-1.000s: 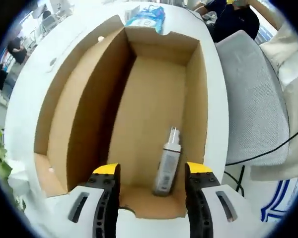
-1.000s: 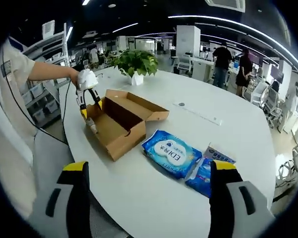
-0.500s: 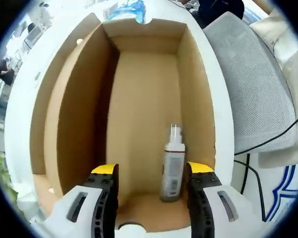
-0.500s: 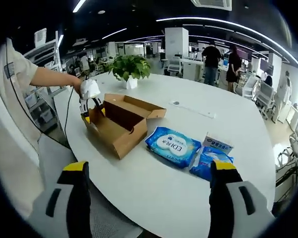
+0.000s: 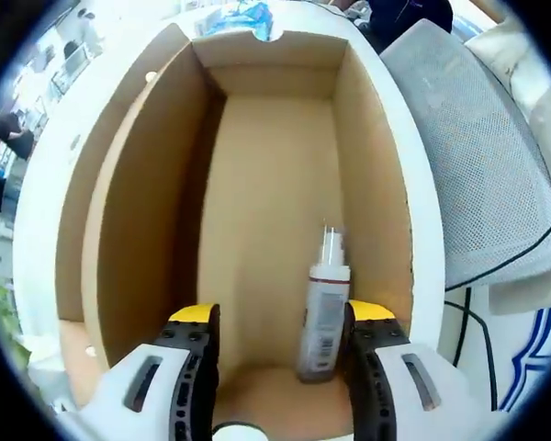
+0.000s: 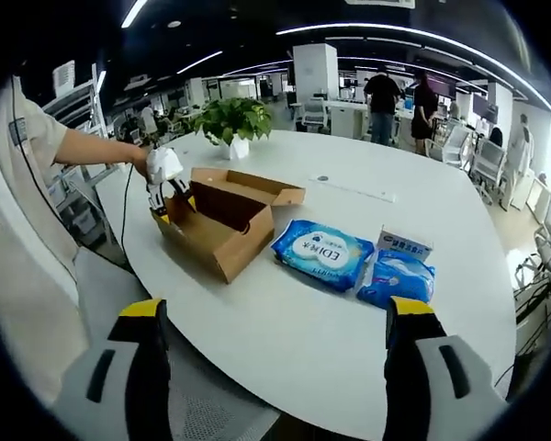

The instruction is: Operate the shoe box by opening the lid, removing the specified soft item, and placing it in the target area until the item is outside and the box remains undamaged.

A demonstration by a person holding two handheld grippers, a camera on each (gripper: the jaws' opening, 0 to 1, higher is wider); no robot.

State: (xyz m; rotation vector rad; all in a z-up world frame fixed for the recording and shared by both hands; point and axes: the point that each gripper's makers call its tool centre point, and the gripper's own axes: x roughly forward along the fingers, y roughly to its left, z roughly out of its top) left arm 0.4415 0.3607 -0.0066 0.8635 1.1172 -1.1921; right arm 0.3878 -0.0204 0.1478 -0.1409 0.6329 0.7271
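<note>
My left tool (image 5: pixel 277 322) hangs open over the lidless shoe box (image 5: pixel 147 230) — bottle (image 5: pixel 323 308) lies inside, just beside the right jaw. I'd shift right to straddle it, then close gently. Right tool (image 6: pixel 271 322) open, idle above the desk (image 6: pixel 285 322).

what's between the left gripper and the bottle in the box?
Nothing. In the left gripper view the open left gripper hangs over the box, the spray bottle standing by its right jaw on bare cardboard.

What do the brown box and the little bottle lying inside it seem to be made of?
The box looks like plain brown cardboard: matte, with folded flaps and raw cut edges. The bottle seems to be pale plastic with a printed label and a clear spray top, though its surface is too blurred to be sure.
</note>
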